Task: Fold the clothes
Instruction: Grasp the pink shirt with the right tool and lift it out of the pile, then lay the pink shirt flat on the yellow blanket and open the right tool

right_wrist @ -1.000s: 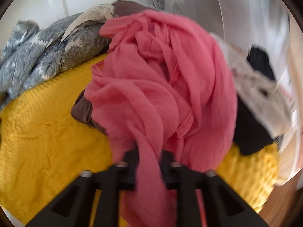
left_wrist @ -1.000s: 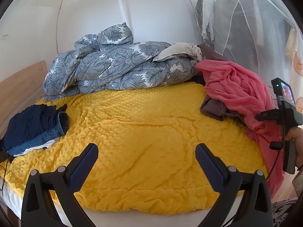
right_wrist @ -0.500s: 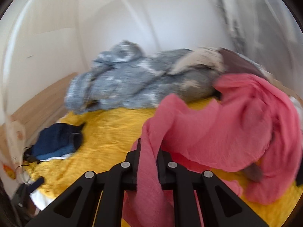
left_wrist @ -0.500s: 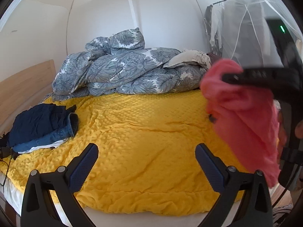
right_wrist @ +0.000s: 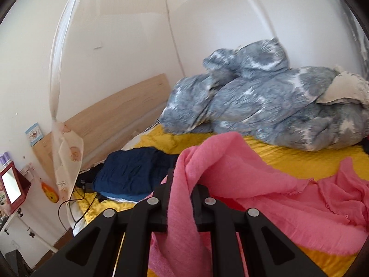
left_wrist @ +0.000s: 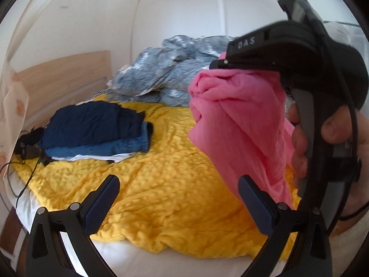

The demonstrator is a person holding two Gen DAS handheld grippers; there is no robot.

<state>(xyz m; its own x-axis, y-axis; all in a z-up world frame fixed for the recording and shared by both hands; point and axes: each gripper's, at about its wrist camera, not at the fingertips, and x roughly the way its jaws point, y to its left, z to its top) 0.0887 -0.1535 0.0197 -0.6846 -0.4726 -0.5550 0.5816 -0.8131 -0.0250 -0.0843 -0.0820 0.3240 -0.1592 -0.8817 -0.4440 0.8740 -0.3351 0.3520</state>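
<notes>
My right gripper (right_wrist: 181, 184) is shut on a pink garment (right_wrist: 265, 184), which drapes over its fingers and trails to the right across the yellow bedspread (right_wrist: 299, 161). In the left wrist view that same right gripper (left_wrist: 216, 65), held by a hand, hangs high at the right with the pink garment (left_wrist: 239, 124) dangling below it. My left gripper (left_wrist: 177, 205) stands open low over the yellow bedspread (left_wrist: 161, 184), nothing between its fingers. Its right finger (left_wrist: 253, 205) is just in front of the hanging cloth. A folded stack of dark blue and denim clothes (left_wrist: 94, 129) lies at the left of the bed.
A crumpled grey floral duvet (right_wrist: 265, 106) is heaped at the back of the bed. A wooden headboard (left_wrist: 64, 78) runs along the left. Black cables (left_wrist: 20, 166) lie at the bed's left edge. A red-framed mirror (right_wrist: 11, 184) stands on a shelf left of the bed.
My right gripper lifted the pink garment off the pile at the bed's right and swung it up and leftward. My left gripper turned left, bringing the folded stack closer to centre.
</notes>
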